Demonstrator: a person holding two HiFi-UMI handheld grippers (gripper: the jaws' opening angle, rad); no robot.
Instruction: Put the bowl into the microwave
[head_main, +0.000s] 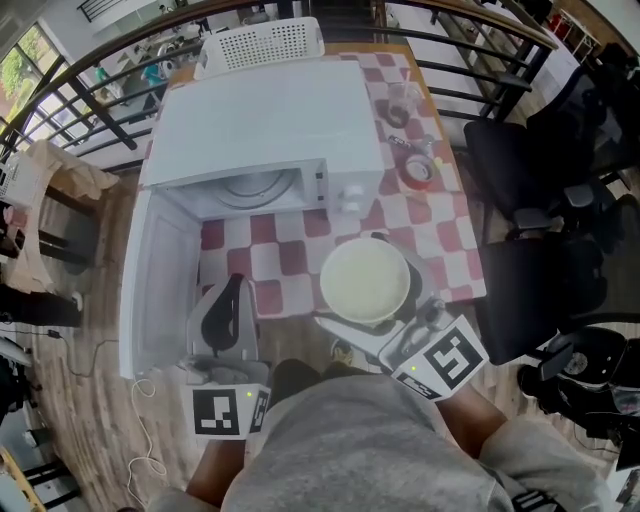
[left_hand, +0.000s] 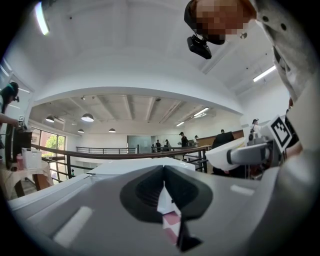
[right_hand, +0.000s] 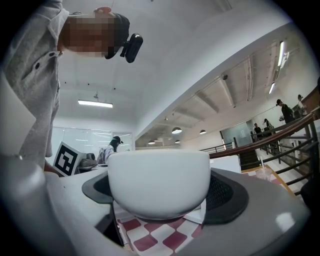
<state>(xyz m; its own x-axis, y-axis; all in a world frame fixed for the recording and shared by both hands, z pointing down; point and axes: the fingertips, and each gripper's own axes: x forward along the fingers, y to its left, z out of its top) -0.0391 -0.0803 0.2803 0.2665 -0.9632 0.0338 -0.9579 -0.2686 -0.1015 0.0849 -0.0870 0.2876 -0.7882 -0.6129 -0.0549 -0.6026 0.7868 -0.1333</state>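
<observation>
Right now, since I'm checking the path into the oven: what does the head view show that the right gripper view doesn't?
Only the head view looks into the open microwave, showing its turntable, and the white basket behind it. Only the right gripper view shows the bowl side-on, gripped between the jaws of the right tool, with ceiling lights overhead. Both show the bowl and the checked cloth under it.

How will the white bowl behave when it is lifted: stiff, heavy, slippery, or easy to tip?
The bowl looks smooth and glossy like ceramic, so it is probably stiff, rather heavy for its size, and breakable if dropped. Its rounded side may slip in the right hand-held gripper. Its base looks narrower than its mouth, so it might tip if pushed.
</observation>
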